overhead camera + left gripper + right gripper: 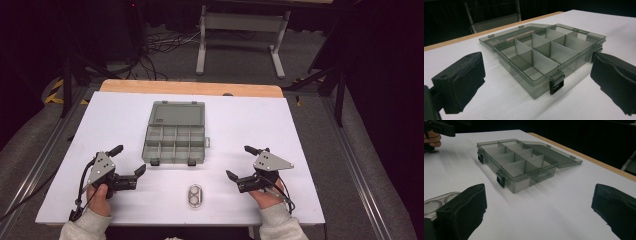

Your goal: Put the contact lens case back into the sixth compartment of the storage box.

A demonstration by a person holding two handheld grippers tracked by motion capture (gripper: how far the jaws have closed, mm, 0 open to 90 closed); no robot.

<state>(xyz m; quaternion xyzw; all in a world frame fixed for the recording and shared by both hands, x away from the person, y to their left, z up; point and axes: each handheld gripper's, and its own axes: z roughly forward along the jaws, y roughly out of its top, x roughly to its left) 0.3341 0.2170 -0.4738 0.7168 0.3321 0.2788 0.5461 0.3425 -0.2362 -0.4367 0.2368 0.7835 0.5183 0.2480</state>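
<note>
Both tools spread wide over the desk, either side of an open organiser box.

The left tool [129,159] and right tool [239,162] hold nothing, jaws well apart. The grey translucent compartment box [174,144] sits mid-desk [310,150], lid [177,113] laid flat behind, dividers bare, two black latches [556,85] on the near wall. A small clear two-well case [194,195] lies near the front edge, between the hands. Judging by looks, both are light, stiff, slick plastic; pinch the small case across its narrow sides, and take the lid by its thin free edge.
</note>
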